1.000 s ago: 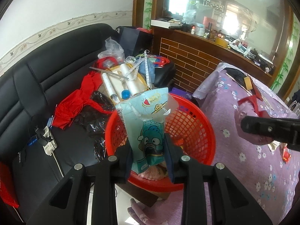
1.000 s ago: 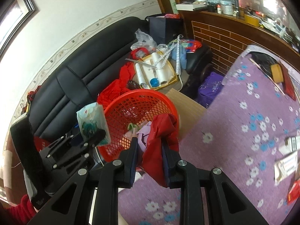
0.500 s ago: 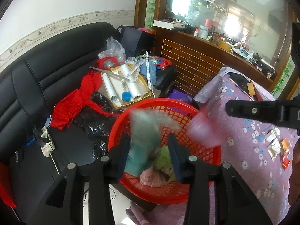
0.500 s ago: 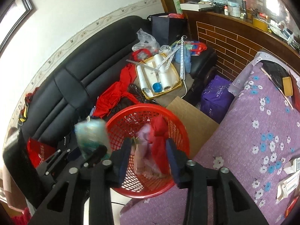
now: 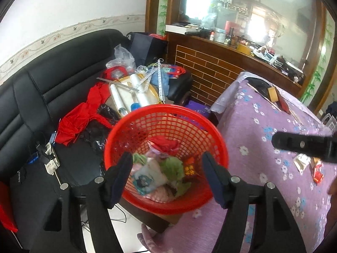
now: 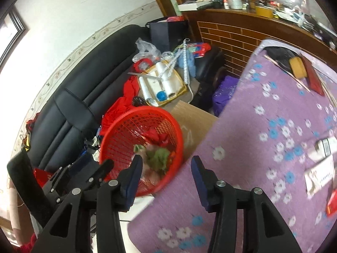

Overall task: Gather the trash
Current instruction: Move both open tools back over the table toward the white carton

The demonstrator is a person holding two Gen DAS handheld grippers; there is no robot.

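Both tools gape wide and empty: the left tool (image 5: 167, 174) over the red basket (image 5: 219, 145) at lower centre, the right tool (image 6: 166, 176) beside it. Wrappers (image 5: 316, 169) at right, on the tabletop (image 5: 252, 130), look light and crinkly; pinch an edge.

Glossy red plastic mesh basket (image 5: 118, 139); matt floral cloth tablecloth (image 5: 263, 154).

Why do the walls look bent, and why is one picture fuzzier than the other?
Both views are fisheye, so the sofa and counter edges curve. The right wrist view shows motion blur across the purple floral tablecloth and red basket; the left wrist view is sharper, though window glare washes out its top.
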